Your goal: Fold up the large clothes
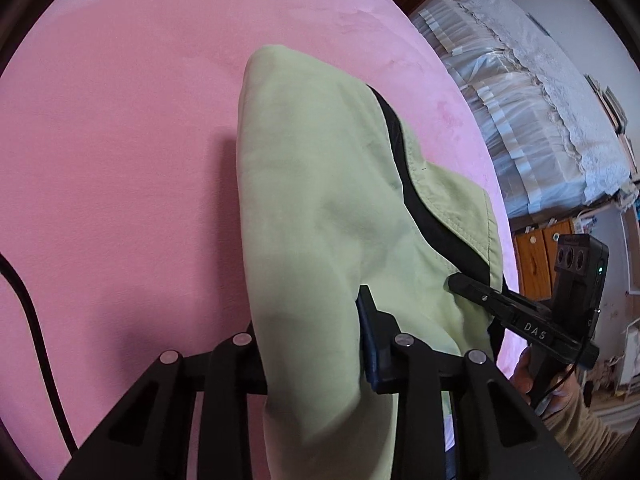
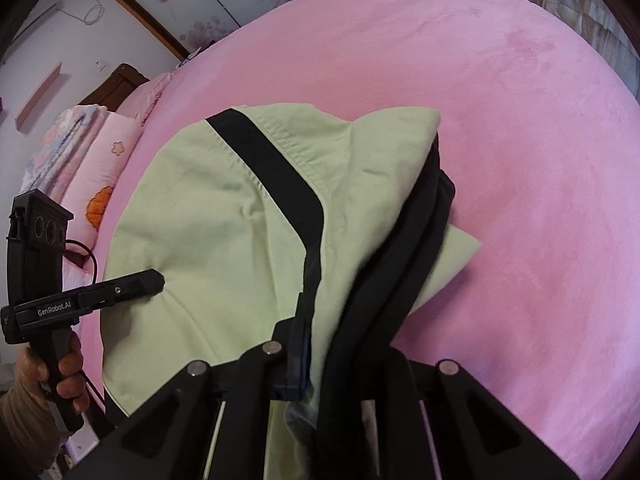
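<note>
Here, one pale green cotton garment with black bands [image 1: 320, 208], lifted in part off a bed covered in pink plush fabric [image 1: 120, 160]; the far part of the cloth lies on the pink cover, the near part is raised in two bunches.

Left tongs [image 1: 320, 344]: clenched on a thick bunch of the green cloth, which drapes down between the black fingers and hides the left one. In the right wrist view the same tongs [image 2: 154, 280] reach in from the left edge, tip against the green cloth, handle gripped by a hand [image 2: 60, 376] above a tan sleeve.

Right tongs [image 2: 316, 360]: clenched on a gathered fold of green cloth and black trim. In the left wrist view these tongs [image 1: 456, 282] come in from the right, tip pressed to the green cloth beside a black band.

Black cable [image 1: 36, 344]: crosses the pink cover at near left.

Folded pink and floral bedding [image 2: 92, 160]: at far left of the bed.

White lace-edged cloth [image 1: 540, 92]: over furniture at far right.
</note>
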{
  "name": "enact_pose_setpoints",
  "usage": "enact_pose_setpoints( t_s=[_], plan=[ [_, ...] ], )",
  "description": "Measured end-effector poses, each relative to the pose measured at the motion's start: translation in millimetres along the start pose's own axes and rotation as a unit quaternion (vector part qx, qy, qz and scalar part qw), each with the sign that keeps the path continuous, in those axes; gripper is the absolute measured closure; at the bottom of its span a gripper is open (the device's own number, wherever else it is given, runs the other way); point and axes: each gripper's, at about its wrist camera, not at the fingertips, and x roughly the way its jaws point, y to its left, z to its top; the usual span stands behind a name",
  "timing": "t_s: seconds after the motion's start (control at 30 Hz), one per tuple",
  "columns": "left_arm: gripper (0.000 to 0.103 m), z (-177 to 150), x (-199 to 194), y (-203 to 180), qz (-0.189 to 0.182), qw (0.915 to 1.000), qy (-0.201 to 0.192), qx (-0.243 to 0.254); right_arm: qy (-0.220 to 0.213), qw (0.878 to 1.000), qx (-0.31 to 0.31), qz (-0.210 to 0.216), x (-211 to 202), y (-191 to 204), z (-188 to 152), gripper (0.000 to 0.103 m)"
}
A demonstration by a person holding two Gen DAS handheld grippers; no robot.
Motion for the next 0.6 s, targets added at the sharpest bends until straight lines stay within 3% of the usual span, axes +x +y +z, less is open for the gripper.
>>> enact_pose_setpoints(
  t_s=[0.13,0.3,0.47,0.6],
  plan=[
    [0.073,1,-56,30,0.02,0.9998,-0.008,0.008,-0.001,1.0,-0.016,0.024,5,57,2,0.093],
    [0.073,30,-116,79,0.043,0.9984,-0.037,0.007,-0.018,0.997,-0.045,0.059,28,126,39,0.094],
    [0.072,94,-147,140,0.058,0.9955,-0.07,0.028,-0.046,0.994,-0.069,0.067,71,189,99,0.094],
    [0.072,151,-144,193,0.064,0.9933,-0.087,0.042,-0.064,0.994,-0.063,0.069,113,214,145,0.094]
  ],
)
